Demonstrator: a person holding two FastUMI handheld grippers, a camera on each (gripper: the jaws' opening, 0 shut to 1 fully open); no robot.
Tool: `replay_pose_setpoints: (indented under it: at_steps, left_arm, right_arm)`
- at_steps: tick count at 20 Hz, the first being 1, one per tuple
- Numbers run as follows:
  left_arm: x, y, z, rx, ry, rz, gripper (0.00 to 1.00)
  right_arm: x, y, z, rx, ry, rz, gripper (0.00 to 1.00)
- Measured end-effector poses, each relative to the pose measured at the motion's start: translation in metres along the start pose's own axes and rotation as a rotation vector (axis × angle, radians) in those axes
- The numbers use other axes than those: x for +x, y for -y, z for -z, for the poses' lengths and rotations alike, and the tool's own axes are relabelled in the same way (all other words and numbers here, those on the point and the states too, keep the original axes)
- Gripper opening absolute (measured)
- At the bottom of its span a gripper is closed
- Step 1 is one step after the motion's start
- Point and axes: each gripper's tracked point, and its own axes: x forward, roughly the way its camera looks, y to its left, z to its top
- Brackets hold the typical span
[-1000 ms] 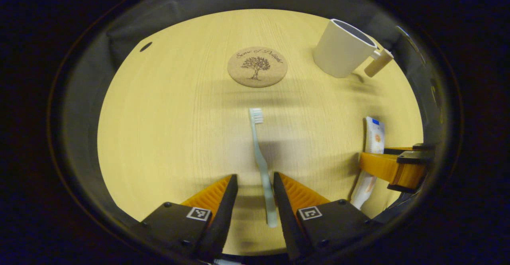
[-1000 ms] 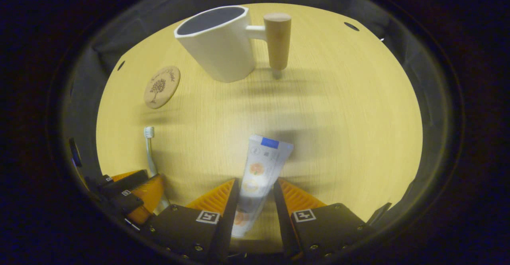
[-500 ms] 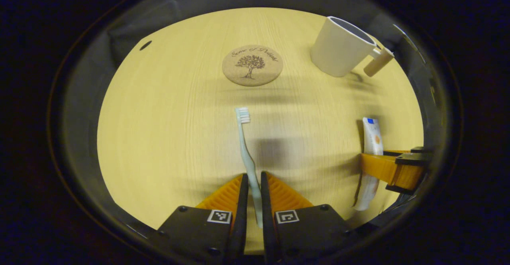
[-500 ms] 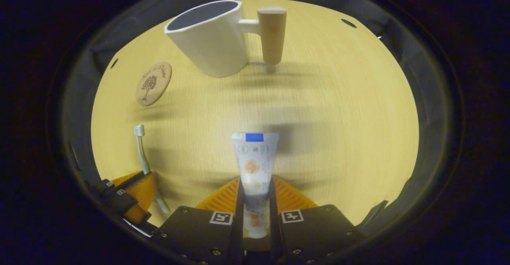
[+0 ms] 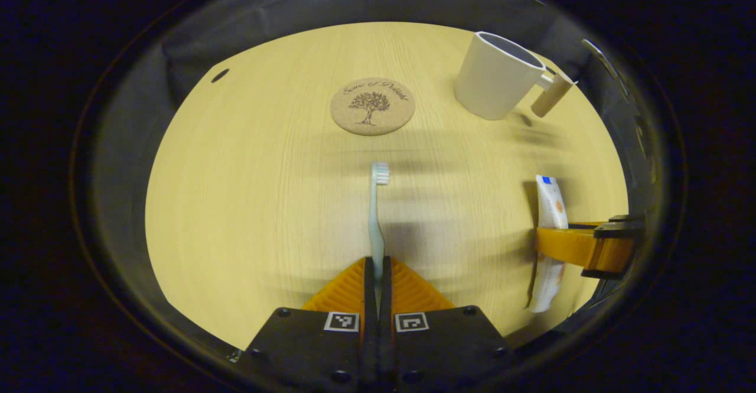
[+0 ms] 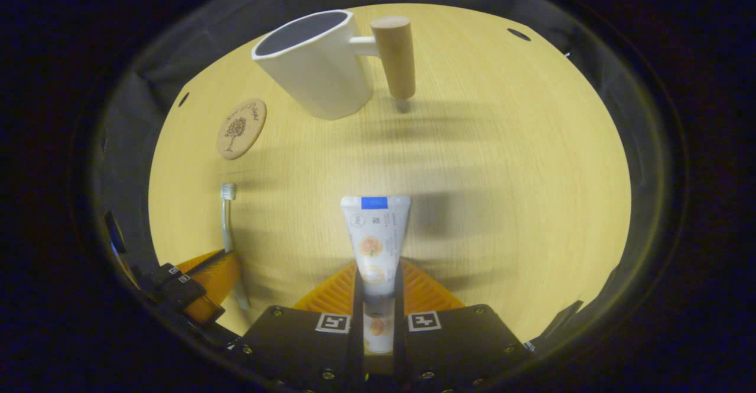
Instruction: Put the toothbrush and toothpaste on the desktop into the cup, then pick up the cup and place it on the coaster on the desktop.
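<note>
Left gripper view: left gripper (image 5: pixel 378 275) jaws, apart a second ago, now clench the toothbrush (image 5: pixel 375 216); cup (image 5: pixel 493 77) and coaster (image 5: pixel 372 106) beyond on the bench (image 5: pixel 248 192).
Right gripper view: right gripper (image 6: pixel 378 286) jaws have pinched the toothpaste (image 6: pixel 374 245); both look ready for the cup.

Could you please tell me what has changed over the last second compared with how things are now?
Both grippers closed. The left gripper went from open around the toothbrush to shut on its handle; the right gripper likewise clamped the toothpaste, which straightened from tilted. The cup and coaster stayed where they were on the desktop.
</note>
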Motion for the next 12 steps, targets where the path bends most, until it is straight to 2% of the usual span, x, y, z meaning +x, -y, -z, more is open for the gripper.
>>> replay_pose_setpoints:
  at_steps: [3,7,10,12]
  left_arm:
    - [-0.006,-0.010,-0.002,0.010,0.039,0.000,0.08]
    - [-0.023,-0.017,-0.024,0.022,0.149,-0.025,0.08]
    - [-0.038,-0.016,-0.043,0.027,0.233,-0.018,0.08]
    - [-0.051,-0.019,-0.055,0.027,0.286,-0.015,0.08]
  right_arm:
    - [-0.021,-0.002,-0.011,-0.001,0.067,-0.035,0.21]
    - [-0.056,-0.002,-0.041,0.006,0.193,-0.073,0.21]
    - [-0.086,-0.010,-0.075,0.021,0.319,-0.129,0.20]
    - [-0.105,-0.021,-0.100,0.006,0.409,-0.199,0.21]
